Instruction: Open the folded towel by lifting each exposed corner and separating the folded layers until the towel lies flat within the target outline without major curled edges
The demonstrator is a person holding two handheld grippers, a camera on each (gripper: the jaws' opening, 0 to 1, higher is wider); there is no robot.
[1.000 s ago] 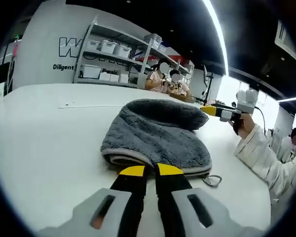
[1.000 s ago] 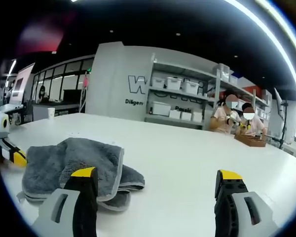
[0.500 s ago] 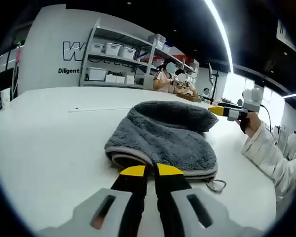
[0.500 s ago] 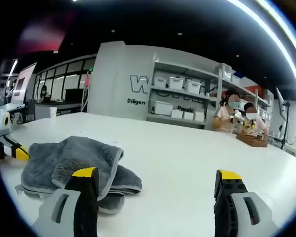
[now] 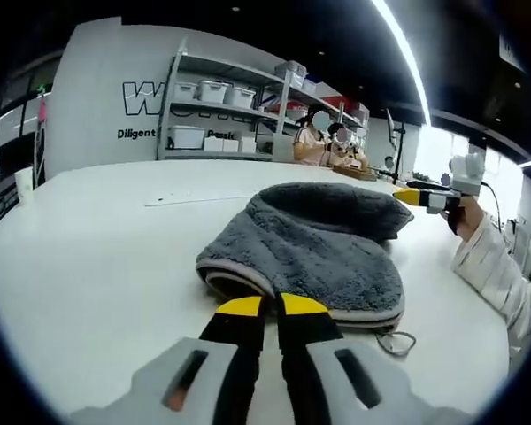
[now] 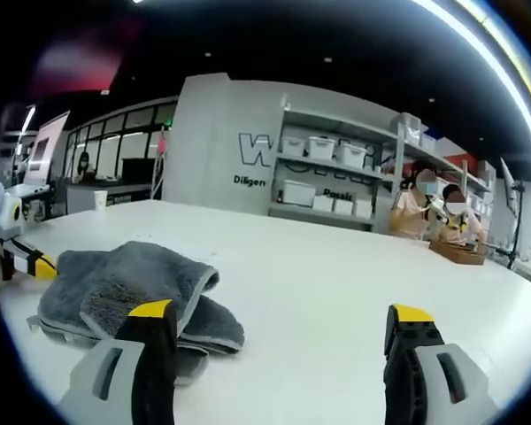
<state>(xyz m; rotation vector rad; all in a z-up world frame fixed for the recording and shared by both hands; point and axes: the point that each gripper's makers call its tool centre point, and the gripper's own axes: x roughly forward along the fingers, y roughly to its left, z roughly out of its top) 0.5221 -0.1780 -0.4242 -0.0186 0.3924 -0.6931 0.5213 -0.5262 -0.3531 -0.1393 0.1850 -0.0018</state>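
While our left gripper (image 5: 272,306) pinches the grey towel's (image 5: 310,243) near hem, our right gripper (image 6: 283,320) gapes wide beside it.

Left gripper view: low over the desk (image 5: 88,266), close behind the towel (image 5: 314,243), facing the shelves (image 5: 226,115) across it. Right gripper view: low over the desk (image 6: 336,292), beside the towel (image 6: 133,283) at lower left, facing the shelves (image 6: 332,177). Both share towel, desk, shelves and seated people (image 6: 438,217).
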